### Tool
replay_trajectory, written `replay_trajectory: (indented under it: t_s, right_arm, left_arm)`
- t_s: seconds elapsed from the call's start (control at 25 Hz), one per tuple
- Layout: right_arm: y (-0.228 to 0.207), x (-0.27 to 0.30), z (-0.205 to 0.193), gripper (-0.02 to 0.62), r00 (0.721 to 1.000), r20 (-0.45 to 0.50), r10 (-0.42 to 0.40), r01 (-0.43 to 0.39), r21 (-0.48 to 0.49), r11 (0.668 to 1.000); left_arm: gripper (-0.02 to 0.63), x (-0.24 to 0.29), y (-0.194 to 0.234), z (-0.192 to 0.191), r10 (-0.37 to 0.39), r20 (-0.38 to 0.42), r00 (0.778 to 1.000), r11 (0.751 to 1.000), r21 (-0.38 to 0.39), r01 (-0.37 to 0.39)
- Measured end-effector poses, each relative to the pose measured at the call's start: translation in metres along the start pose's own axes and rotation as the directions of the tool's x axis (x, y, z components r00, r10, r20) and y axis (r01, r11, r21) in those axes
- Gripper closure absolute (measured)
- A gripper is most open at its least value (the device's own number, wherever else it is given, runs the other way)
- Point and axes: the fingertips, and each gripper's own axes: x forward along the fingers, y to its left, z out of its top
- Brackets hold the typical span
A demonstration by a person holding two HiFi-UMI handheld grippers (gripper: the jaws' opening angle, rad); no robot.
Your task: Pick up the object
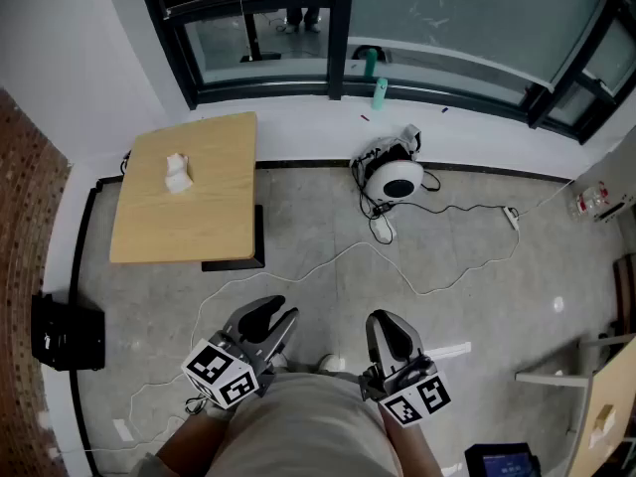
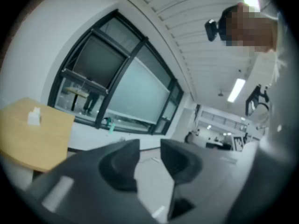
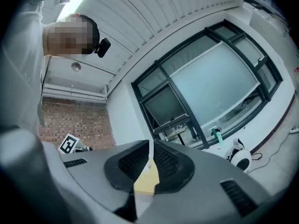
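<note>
object: white crumpled lump (image 1: pixel 178 173), perhaps tissue, on flat pale wooden table (image 1: pixel 199 222), well apart from both tongs | left gripper (image 1: pixel 281 309): smooth dark jaws clenched, empty | right gripper (image 1: pixel 384 318): mesh-textured jaws closed, empty

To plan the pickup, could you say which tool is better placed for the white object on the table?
Probably left: the left tool sits on the same side as the table with the white object; the right tool would have to cross over.
</note>
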Motion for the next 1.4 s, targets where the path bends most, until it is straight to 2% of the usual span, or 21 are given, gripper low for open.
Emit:
replay_trajectory:
  t_s: [0.16,0.36,0.52,0.68,0.88,1.04,1.2,1.32,1.4]
  right_arm:
    - [-0.021,-0.007,0.003,0.583,1.000,0.008,-0.003,0.003,0.047,0.999]
    - [-0.032,0.001,-0.001,0.579,0.996,0.013,0.083,-0.084,0.142,0.986]
    - [-0.011,0.023,-0.024,0.533,0.980,-0.033,0.195,-0.187,0.173,0.967]
    - [0.007,0.055,-0.043,0.506,0.961,-0.083,0.264,-0.245,0.190,0.951]
    - [0.039,0.126,-0.074,0.491,0.931,-0.146,0.335,-0.304,0.203,0.931]
    - [0.083,0.204,-0.107,0.474,0.888,-0.222,0.402,-0.361,0.204,0.910]
    - [0.109,0.289,-0.131,0.456,0.851,-0.294,0.435,-0.394,0.188,0.899]
    - [0.139,0.349,-0.162,0.439,0.829,-0.333,0.449,-0.394,0.223,0.892]
    - [0.159,0.381,-0.182,0.422,0.797,-0.373,0.475,-0.406,0.250,0.879]
  left_arm:
    - [0.427,0.017,-0.014,-0.003,0.038,-0.003,0.999,0.999,-0.018,-0.038]
    - [0.340,0.019,-0.018,-0.023,0.106,-0.048,0.993,0.993,-0.044,-0.108]
    - [0.324,-0.004,0.007,-0.033,0.209,-0.063,0.976,0.975,-0.065,-0.213]
    - [0.322,-0.029,0.043,-0.029,0.295,-0.028,0.955,0.949,-0.105,-0.296]
    - [0.302,-0.066,0.111,-0.016,0.368,0.020,0.930,0.920,-0.151,-0.361]
    - [0.277,-0.100,0.190,0.002,0.402,0.044,0.914,0.901,-0.194,-0.387]
    - [0.268,-0.122,0.264,0.029,0.436,0.089,0.895,0.882,-0.237,-0.407]
    - [0.269,-0.146,0.316,0.039,0.444,0.081,0.892,0.876,-0.246,-0.414]
    - [0.268,-0.159,0.348,0.046,0.462,0.080,0.883,0.864,-0.265,-0.428]
